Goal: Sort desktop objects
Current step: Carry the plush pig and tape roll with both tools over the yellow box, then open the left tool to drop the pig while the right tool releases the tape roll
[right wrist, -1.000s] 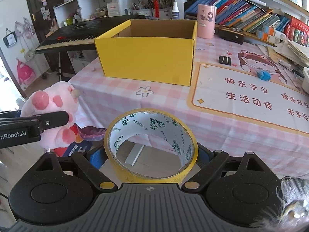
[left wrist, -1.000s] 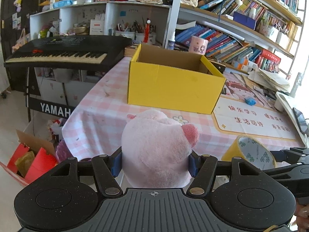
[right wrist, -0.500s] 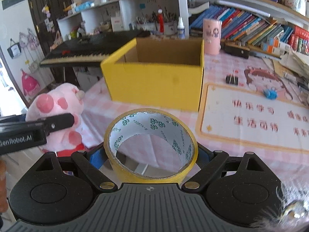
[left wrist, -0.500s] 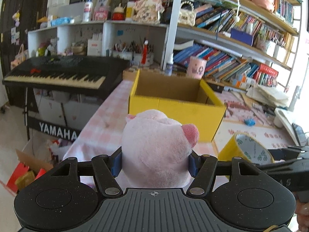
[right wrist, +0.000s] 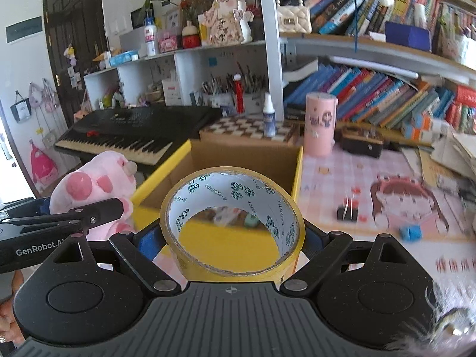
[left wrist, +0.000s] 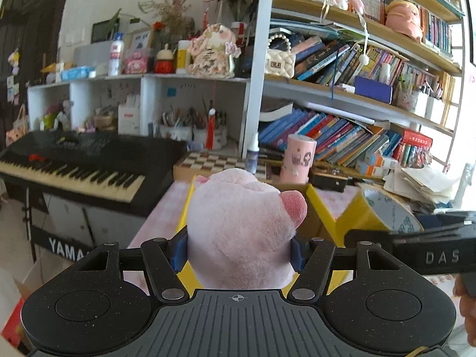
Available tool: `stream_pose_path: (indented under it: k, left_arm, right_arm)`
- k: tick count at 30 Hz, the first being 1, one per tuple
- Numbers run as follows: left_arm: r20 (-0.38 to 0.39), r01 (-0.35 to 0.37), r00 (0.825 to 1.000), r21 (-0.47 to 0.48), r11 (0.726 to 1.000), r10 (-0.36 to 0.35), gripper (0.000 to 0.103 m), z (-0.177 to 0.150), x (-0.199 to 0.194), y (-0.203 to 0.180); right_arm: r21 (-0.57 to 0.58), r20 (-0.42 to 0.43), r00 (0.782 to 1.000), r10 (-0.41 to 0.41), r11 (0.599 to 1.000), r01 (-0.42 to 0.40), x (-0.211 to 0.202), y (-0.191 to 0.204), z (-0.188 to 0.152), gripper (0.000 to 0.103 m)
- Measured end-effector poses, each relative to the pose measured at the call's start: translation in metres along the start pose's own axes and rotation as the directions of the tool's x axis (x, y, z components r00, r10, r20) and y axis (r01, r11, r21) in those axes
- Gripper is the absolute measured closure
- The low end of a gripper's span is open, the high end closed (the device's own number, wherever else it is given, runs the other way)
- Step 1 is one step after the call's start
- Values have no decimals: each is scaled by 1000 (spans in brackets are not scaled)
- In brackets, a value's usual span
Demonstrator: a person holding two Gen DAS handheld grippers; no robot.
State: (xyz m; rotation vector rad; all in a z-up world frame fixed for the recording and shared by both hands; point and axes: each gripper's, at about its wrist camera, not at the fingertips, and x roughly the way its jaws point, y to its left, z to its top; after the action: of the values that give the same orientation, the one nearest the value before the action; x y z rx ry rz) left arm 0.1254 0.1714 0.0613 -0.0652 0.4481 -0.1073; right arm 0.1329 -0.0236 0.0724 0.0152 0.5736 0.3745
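My left gripper (left wrist: 238,251) is shut on a pink plush pig (left wrist: 241,229) and holds it in the air at the near left edge of the open yellow cardboard box (right wrist: 247,157). My right gripper (right wrist: 233,245) is shut on a yellow tape roll (right wrist: 232,223) and holds it over the box's near wall. In the left wrist view the tape roll (left wrist: 383,211) shows at the right and the box (left wrist: 321,208) is mostly hidden behind the pig. In the right wrist view the pig (right wrist: 95,184) and the left gripper's finger (right wrist: 89,211) show at the left.
The box stands on a pink checked tablecloth (right wrist: 351,172). A black binder clip (right wrist: 348,211) and a small blue object (right wrist: 410,232) lie on the desk mat to the right. A pink cup (right wrist: 321,125) and spray bottle (right wrist: 269,116) stand behind the box. A black keyboard (left wrist: 74,160) is at the left.
Both grippers have risen and moved forward to the box with their loads. The box now lies close below and in front, largely hidden behind the pig and the tape roll.
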Motion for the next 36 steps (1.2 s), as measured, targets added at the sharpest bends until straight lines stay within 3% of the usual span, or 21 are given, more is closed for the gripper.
stream_pose_path:
  k: [9, 17, 23, 29, 36]
  left_arm:
    - [-97, -45, 994, 70, 997, 52, 39, 9, 87, -17]
    - [-230, -58, 970, 93, 994, 78, 39, 0, 143, -20]
    - [-318, -58, 944, 111, 992, 91, 39, -9, 168, -21]
    - [-358, -70, 928, 108, 992, 104, 34, -11, 179, -17]
    - [-311, -70, 943, 170, 983, 120, 28, -8, 176, -21]
  right_arm:
    - [-21, 17, 1000, 16, 1000, -16, 64, -31, 50, 14]
    - [-88, -94, 995, 37, 995, -46, 140, -37, 65, 14]
    - [-161, -204, 977, 57, 983, -91, 189, -30, 65, 13]
    - [-194, -292, 955, 60, 974, -120, 219, -28, 65, 13]
    - [-178, -347, 936, 56, 976, -124, 242, -29, 69, 12]
